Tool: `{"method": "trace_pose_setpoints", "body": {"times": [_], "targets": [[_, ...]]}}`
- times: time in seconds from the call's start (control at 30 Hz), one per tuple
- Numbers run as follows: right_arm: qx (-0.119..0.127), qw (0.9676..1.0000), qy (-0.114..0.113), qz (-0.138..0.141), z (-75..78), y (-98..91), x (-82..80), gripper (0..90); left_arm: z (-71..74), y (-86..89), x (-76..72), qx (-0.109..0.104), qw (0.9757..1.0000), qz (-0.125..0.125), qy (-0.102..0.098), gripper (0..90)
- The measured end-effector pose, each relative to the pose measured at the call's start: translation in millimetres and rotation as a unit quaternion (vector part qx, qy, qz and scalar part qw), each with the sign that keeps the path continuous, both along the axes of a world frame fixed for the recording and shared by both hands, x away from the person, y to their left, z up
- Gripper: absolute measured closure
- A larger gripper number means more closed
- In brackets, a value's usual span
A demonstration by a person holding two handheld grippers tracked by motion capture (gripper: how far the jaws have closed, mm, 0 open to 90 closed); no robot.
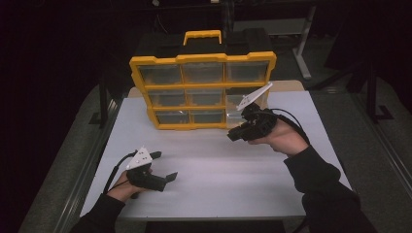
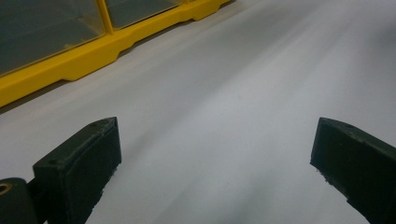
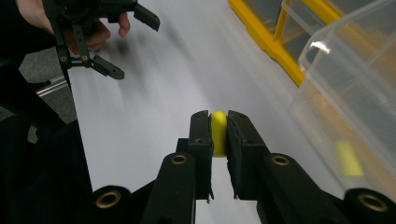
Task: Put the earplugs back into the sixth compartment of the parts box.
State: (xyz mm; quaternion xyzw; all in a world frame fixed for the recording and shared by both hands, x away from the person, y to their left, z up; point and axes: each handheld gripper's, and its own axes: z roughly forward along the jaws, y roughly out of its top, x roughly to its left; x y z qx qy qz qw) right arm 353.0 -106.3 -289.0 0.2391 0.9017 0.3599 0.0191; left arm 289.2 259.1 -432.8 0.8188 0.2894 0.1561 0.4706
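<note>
While the right gripper [image 3: 218,122] clamps a small yellow piece [image 3: 218,133] between its pads, it hangs above the tabletop [image 1: 218,170] just in front of the yellow organizer [image 1: 201,90], close to that case's lower right corner. A clear drawer [image 3: 345,93] juts out of the organizer there, its rim close beside the gripper in the right gripper view, and another yellow piece [image 3: 349,157] lies inside it. That side is tight — the drawer's edge and the yellow frame crowd the gripper's path.

Toward the near left the tabletop lies bare and wide. The left gripper [image 1: 163,167] rests low over it near the front left edge, jaws spread wide with nothing between them — well apart from the organizer and from the right gripper. Between the two grippers runs a broad white stretch; beyond the tabletop's edges the floor drops away dark.
</note>
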Motion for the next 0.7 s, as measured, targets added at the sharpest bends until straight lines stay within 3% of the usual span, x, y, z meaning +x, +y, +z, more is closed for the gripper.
{"method": "trace_pose_setpoints", "body": {"times": [0.37,0.7], "targets": [[0.006,0.9999,-0.009,-0.007,34.3,-8.6,11.1,79.3,0.1,0.7,1.1,0.004,1.0,0.007,0.003,1.1],[0.005,0.9993,-0.017,-0.032,56.8,-17.0,26.1,79.4,0.1,0.8,1.6,0.003,0.9999,0.008,0.007,1.1]]}}
